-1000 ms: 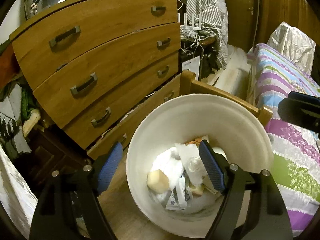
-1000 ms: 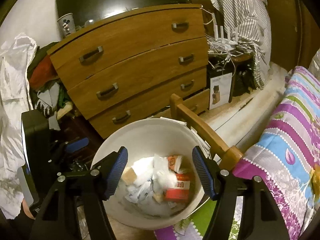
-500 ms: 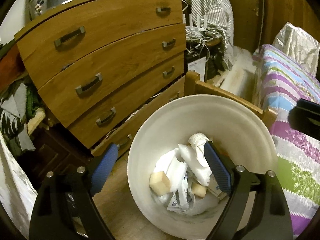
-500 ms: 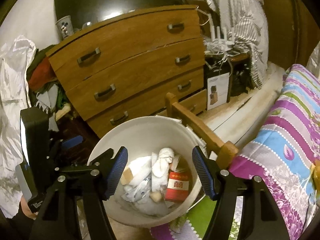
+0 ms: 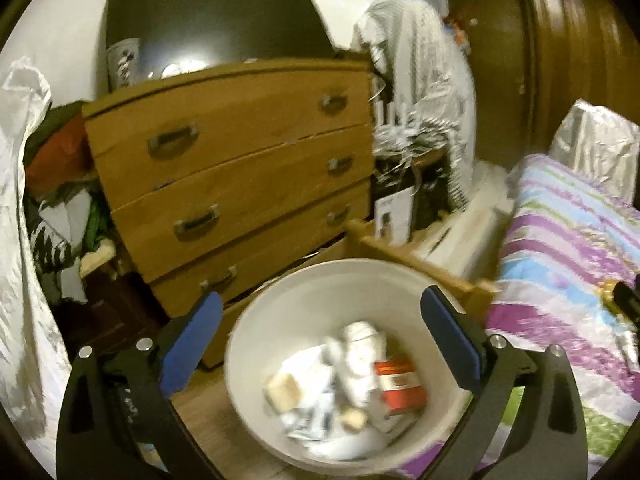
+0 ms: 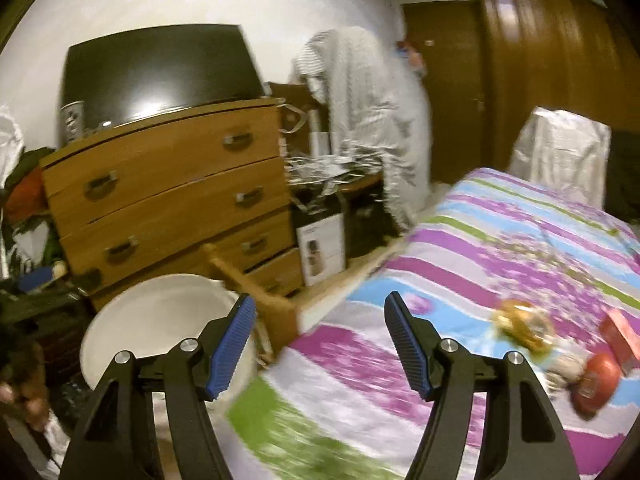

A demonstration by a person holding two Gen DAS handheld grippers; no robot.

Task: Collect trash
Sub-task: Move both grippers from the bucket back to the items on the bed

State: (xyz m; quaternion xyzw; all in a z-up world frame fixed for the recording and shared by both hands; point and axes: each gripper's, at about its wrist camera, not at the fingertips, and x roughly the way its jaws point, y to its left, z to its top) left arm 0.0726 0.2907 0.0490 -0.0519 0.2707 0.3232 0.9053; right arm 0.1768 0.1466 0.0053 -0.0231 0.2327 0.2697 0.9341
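Observation:
A white bin [image 5: 280, 312] stands on the floor between the dresser and the bed. It holds crumpled white tissues [image 5: 360, 352], a red carton [image 5: 400, 384] and a tan block [image 5: 282, 390]. My left gripper [image 5: 324, 340] is open and empty above the bin. My right gripper [image 6: 318, 344] is open and empty over the striped bedspread [image 6: 500, 248]. On the bed at the right lie a yellow wrapper [image 6: 520, 328], a red round item [image 6: 598, 380] and a red box [image 6: 620, 336]. The bin's rim [image 6: 120, 320] shows at the left of the right wrist view.
A wooden chest of drawers [image 5: 240, 184] stands behind the bin, with a dark TV [image 5: 216, 28] on top. A wooden bed corner post [image 5: 360, 236] sits beside the bin. Clothes pile at the left [image 5: 60, 208]. A striped garment [image 6: 360, 120] hangs at the back.
Both grippers have pulled up and back from the bin. My right gripper has swung right, off the bin and over the bed. The views are blurred from motion.

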